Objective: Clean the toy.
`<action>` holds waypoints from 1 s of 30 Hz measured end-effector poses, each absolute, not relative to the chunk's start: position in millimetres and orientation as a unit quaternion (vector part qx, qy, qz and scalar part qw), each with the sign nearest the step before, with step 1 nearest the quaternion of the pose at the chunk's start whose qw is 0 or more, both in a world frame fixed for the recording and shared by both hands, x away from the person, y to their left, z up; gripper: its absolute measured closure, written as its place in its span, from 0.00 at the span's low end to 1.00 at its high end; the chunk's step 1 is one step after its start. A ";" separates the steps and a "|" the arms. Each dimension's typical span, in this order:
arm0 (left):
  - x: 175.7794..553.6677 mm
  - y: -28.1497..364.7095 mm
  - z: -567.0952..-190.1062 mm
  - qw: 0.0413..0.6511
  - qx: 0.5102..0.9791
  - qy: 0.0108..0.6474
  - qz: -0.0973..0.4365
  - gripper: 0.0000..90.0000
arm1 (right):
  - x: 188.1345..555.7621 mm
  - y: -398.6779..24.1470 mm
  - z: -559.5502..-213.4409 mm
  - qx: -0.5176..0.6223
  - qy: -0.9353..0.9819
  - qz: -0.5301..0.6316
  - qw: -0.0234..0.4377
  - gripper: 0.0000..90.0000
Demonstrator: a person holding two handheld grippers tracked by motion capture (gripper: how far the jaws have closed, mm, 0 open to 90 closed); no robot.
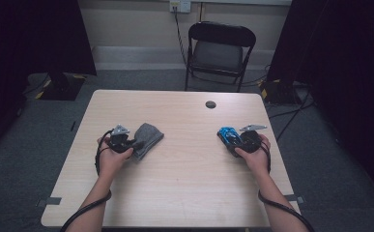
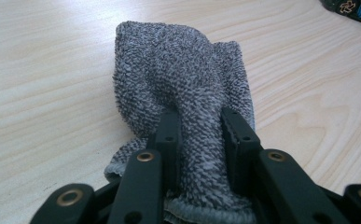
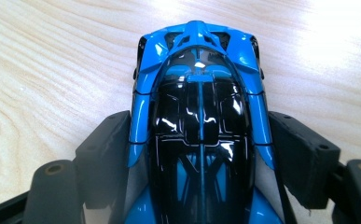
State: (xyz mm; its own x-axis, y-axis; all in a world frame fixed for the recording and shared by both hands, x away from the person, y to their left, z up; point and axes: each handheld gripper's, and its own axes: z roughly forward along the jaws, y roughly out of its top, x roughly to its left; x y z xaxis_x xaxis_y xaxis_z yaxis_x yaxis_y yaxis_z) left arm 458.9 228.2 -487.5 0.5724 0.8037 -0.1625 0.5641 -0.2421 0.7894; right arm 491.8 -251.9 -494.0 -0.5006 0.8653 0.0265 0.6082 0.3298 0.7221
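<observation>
We note a grey sock bunched between the left gripper jaws, clamped at its cuff, lying on the table. A blue toy car sits pinched between the right gripper jaws. Both hands rest low, well apart.

You have a grey knitted cloth lying rumpled on the left half of the table, its near end bunched up between the jaws of your left gripper. On the right half sits a glossy blue and black toy car, upright on the tabletop, its body clamped from both sides by the jaws of your right gripper.
</observation>
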 end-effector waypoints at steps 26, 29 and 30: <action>456.7 226.1 -474.3 0.420 0.771 0.452 0.160 0.29 | 481.4 -257.0 -472.1 0.464 0.785 0.363 0.190 0.25; 455.4 225.8 -470.0 0.420 0.770 0.452 0.162 0.27 | 478.9 -256.4 -468.6 0.464 0.784 0.366 0.191 0.25; 454.9 225.5 -468.7 0.420 0.770 0.452 0.163 0.27 | 478.3 -256.5 -467.8 0.463 0.783 0.368 0.192 0.25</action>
